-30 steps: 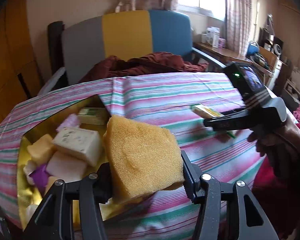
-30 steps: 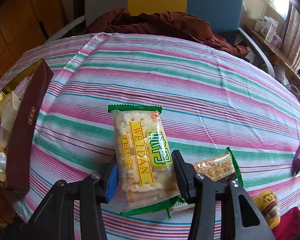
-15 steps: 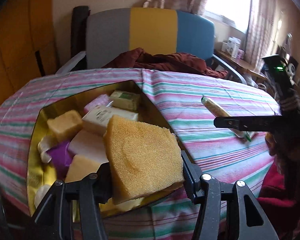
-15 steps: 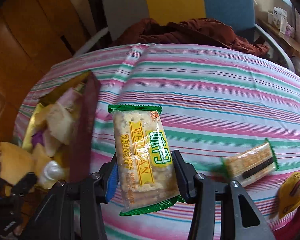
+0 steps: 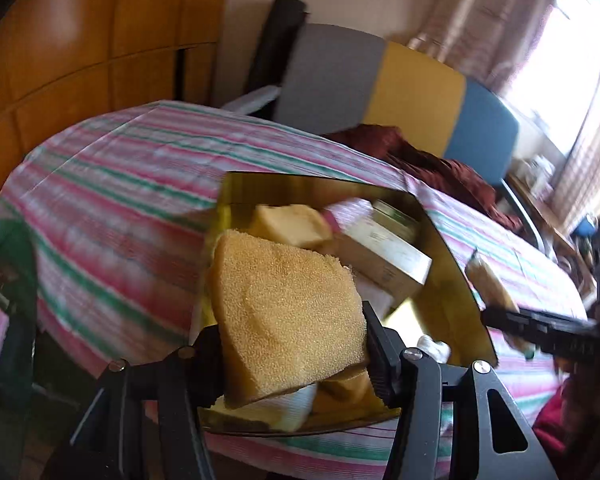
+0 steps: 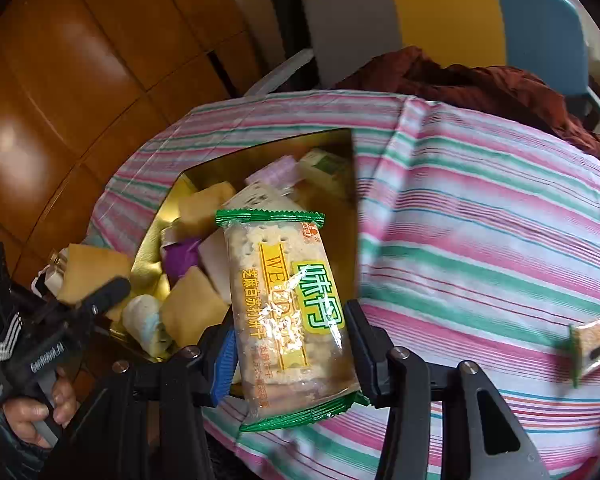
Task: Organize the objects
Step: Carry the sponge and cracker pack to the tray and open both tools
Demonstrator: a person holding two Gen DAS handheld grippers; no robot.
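A yellow sponge [image 5: 288, 312] is gripped between the two jaws of the left claw [image 5: 290, 344], and it is held above the near part of a gold box [image 5: 452, 264]. A cracker packet [image 6: 286, 312] with green ends is clamped upright between the jaws of the right claw [image 6: 290, 344], above the right edge of the same box. The box stands on the striped tabletop [image 6: 480, 208], near its left edge, and it is filled with soap bars, sponges and small wrapped items. A second, smaller packet [image 6: 594, 342] is seen lying on the tabletop, well apart to the right. The left claw's handle is grasped by a hand [image 6: 36, 412].
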